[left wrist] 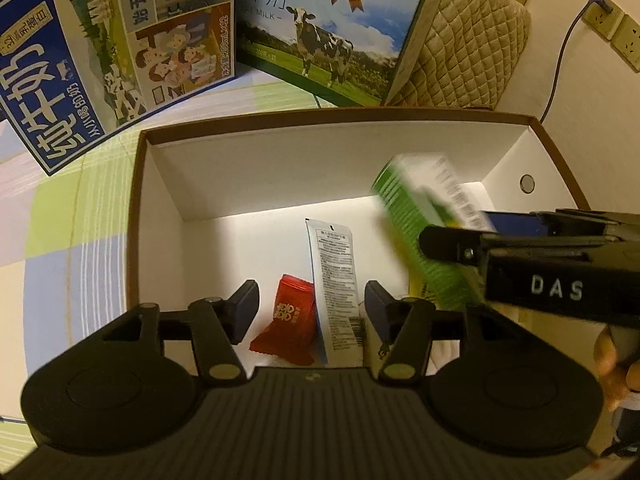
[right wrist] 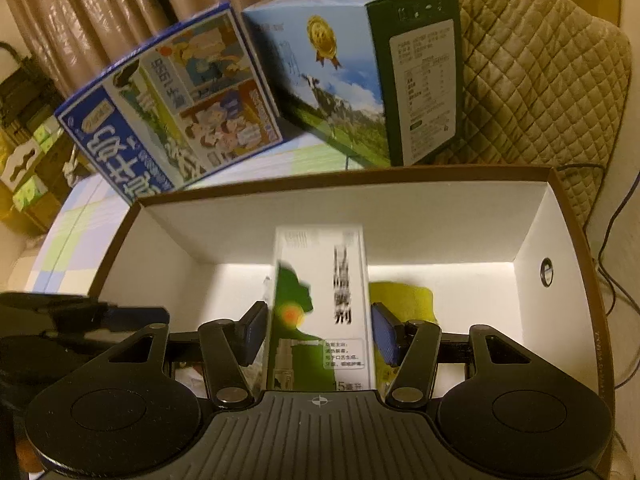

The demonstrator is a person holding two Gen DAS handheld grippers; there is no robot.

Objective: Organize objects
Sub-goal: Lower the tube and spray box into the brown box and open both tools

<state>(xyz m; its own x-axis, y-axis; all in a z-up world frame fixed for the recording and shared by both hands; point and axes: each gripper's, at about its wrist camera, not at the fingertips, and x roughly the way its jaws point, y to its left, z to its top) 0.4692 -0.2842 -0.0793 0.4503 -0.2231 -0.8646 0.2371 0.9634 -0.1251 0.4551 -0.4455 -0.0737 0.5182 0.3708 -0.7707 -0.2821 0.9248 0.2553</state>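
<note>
Right wrist view: right gripper pinches a green-and-white carton above the brown-rimmed white box. Left gripper gapes wide over a red wrapper and pale sachet.

The left tool points forward and down, its 2 fingers spread wide with nothing between the pads. The right tool reaches in from its right side, crossing just ahead of it, fingers parted. A hand grips the right tool's rear.
</note>
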